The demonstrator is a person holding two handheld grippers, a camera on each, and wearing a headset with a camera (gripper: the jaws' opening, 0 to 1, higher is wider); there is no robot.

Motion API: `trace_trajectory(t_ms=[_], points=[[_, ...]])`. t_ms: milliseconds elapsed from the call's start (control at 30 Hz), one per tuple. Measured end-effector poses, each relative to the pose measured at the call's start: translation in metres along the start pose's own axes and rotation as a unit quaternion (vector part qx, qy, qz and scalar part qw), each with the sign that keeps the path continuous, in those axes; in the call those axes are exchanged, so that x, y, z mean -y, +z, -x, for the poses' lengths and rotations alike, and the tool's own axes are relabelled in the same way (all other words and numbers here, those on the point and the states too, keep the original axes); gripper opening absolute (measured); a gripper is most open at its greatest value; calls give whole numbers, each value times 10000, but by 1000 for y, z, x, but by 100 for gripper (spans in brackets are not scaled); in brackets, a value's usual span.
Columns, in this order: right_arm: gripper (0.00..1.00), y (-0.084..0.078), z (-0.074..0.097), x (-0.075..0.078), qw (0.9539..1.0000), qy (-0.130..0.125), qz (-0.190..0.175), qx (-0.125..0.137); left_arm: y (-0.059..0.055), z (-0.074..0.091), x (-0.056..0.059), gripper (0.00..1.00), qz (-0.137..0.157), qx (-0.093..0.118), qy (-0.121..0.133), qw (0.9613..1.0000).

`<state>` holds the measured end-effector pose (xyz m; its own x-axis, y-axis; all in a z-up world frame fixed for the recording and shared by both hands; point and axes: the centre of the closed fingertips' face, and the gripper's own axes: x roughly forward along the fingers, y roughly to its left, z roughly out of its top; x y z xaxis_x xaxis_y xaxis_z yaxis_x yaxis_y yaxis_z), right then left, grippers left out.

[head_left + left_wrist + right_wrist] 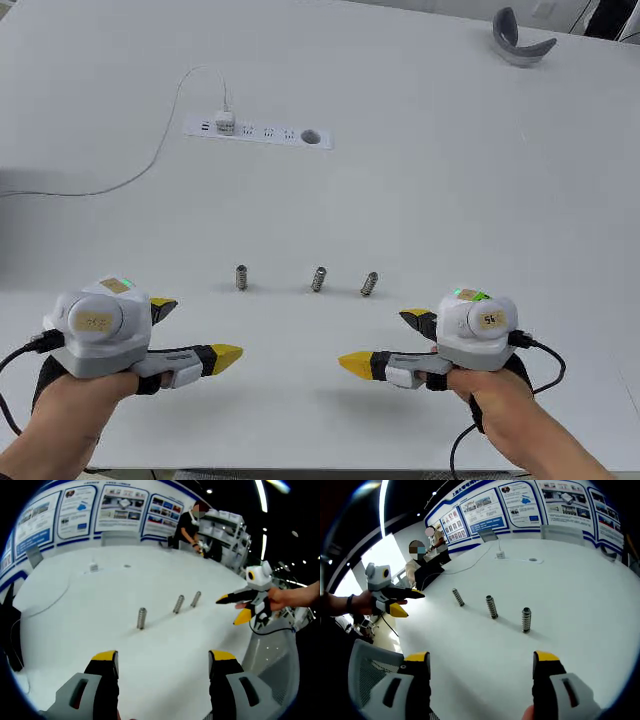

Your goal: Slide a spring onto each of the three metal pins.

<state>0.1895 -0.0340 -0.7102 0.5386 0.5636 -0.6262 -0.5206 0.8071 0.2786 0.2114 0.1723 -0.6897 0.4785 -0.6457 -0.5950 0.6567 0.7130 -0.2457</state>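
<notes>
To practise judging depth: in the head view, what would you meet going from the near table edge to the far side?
Left claw and right claw, side by side → row of three upright springs → white power strip → grey curved piece.

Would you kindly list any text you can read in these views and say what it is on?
"56", as best I can tell: right sticker, on the right gripper.
Too blurred to read: left sticker, on the left gripper.
Too small to read: print on the wall posters.
</notes>
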Motion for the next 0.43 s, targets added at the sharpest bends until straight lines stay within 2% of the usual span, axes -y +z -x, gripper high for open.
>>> trace_trajectory(t_ms=[433], points=[[86,-6,0,-3,10000,21,-27,-64,0,1,2,73,80,14,15,10000]])
